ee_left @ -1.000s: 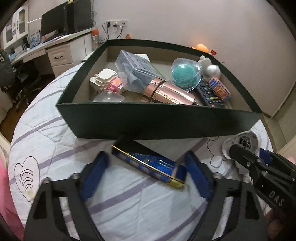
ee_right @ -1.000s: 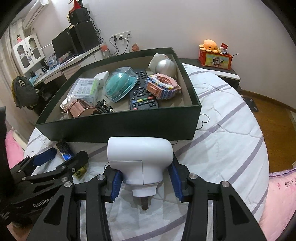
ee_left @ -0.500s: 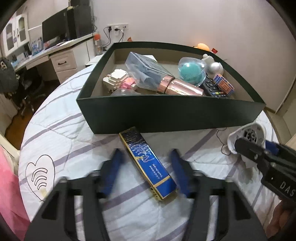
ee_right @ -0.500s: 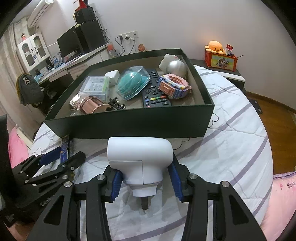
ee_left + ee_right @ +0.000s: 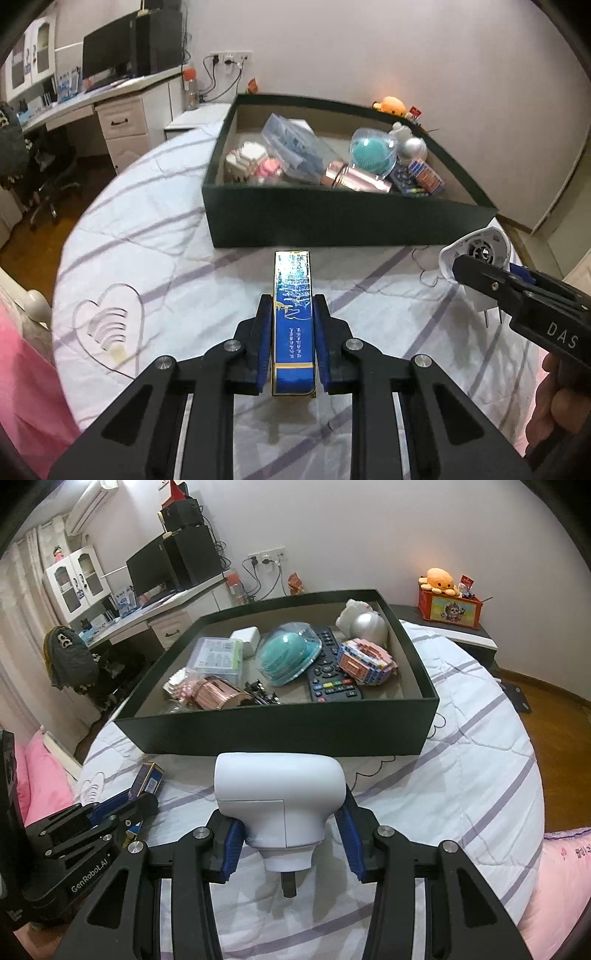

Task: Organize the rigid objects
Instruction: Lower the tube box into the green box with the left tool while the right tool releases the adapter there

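My left gripper (image 5: 292, 317) is shut on a long blue box with gold trim (image 5: 293, 325), held lengthwise and pointing at the dark green tray (image 5: 332, 221). The blue box also shows at the left of the right wrist view (image 5: 146, 781). My right gripper (image 5: 288, 829) is shut on a white plug adapter (image 5: 279, 797), held above the bed in front of the tray (image 5: 280, 734). The adapter also shows in the left wrist view (image 5: 476, 258). The tray holds a remote (image 5: 328, 675), a teal item under a clear dome (image 5: 286, 657), a rose-gold can (image 5: 218, 696) and several other items.
The tray sits on a white quilt with purple stripes (image 5: 461, 775). A desk with monitor (image 5: 110, 62) stands far left. An orange plush on a red box (image 5: 448, 598) sits at the far right. Pink bedding (image 5: 554, 886) lies at the near edges.
My left gripper closed around the blue box, which turned from lying diagonally to pointing straight at the tray, and lifted back from the tray. My right gripper kept its hold on the adapter.
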